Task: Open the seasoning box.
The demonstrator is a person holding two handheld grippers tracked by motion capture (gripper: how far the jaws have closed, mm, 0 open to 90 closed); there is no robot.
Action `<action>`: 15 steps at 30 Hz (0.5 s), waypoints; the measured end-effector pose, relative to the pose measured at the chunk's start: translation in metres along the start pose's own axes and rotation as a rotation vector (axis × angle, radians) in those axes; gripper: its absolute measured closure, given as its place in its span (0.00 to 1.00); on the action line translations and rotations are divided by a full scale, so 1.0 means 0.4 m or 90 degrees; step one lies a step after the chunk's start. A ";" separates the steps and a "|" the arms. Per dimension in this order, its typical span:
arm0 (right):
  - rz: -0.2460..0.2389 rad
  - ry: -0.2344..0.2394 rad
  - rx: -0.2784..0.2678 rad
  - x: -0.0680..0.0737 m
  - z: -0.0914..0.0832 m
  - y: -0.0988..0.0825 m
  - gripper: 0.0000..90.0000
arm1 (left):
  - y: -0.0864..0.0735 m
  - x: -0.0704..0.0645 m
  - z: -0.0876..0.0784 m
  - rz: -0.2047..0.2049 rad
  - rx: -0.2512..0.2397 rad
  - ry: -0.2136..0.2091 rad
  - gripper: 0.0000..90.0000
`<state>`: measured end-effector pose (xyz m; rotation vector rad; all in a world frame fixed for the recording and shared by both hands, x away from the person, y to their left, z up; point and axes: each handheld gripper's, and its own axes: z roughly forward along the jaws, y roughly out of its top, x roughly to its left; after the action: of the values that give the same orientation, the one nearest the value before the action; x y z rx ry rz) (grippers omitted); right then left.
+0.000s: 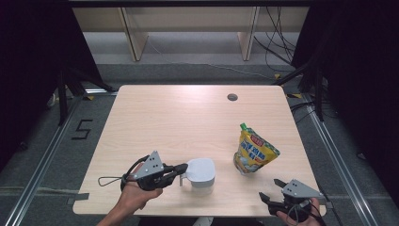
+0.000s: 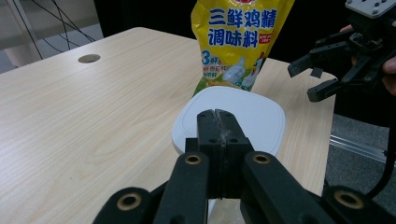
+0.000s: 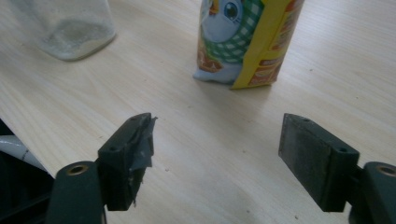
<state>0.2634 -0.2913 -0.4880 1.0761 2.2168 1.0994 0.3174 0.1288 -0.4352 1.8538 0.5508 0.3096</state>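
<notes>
- High view: the left gripper (image 1: 181, 170) sits at lower left of centre, its tips at the handle side of the white lidded container (image 1: 201, 172). Whether the handle lies between the tips cannot be told from here.
- Left gripper view: the two black jaws are pressed together, with nothing visible between them. The container's white lid (image 2: 233, 116) lies just past the tips, at centre frame.
- The left gripper view also gives the front print of the yellow seasoning pouch (image 2: 238, 42), which stands upright behind the container at top centre.
- Right gripper (image 1: 269, 191): at the lower right table edge in the high view, jaws apart, nothing between them.
- Right gripper view: bare table (image 3: 210, 140) between the open jaws. The pouch base stands at upper centre, and the container's translucent lower body, at upper left, shows a pale granular fill.
- Surroundings: a round grommet hole (image 1: 232, 97) lies in the table's far right part. The pouch stands between the right gripper and that hole.
</notes>
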 end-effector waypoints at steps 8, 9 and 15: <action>0.011 0.013 0.011 0.016 0.001 0.003 0.33 | -0.001 0.004 0.015 0.000 0.014 -0.004 0.99; -0.006 0.017 0.006 0.012 0.003 0.003 0.33 | -0.004 0.002 0.015 -0.003 0.019 0.000 0.99; -0.007 0.028 -0.010 0.016 0.003 0.006 0.39 | -0.013 0.004 0.014 -0.007 0.018 -0.004 0.99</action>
<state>0.2616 -0.2849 -0.4872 1.0409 2.2405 1.1443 0.3203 0.1267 -0.4422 1.8771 0.5637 0.2908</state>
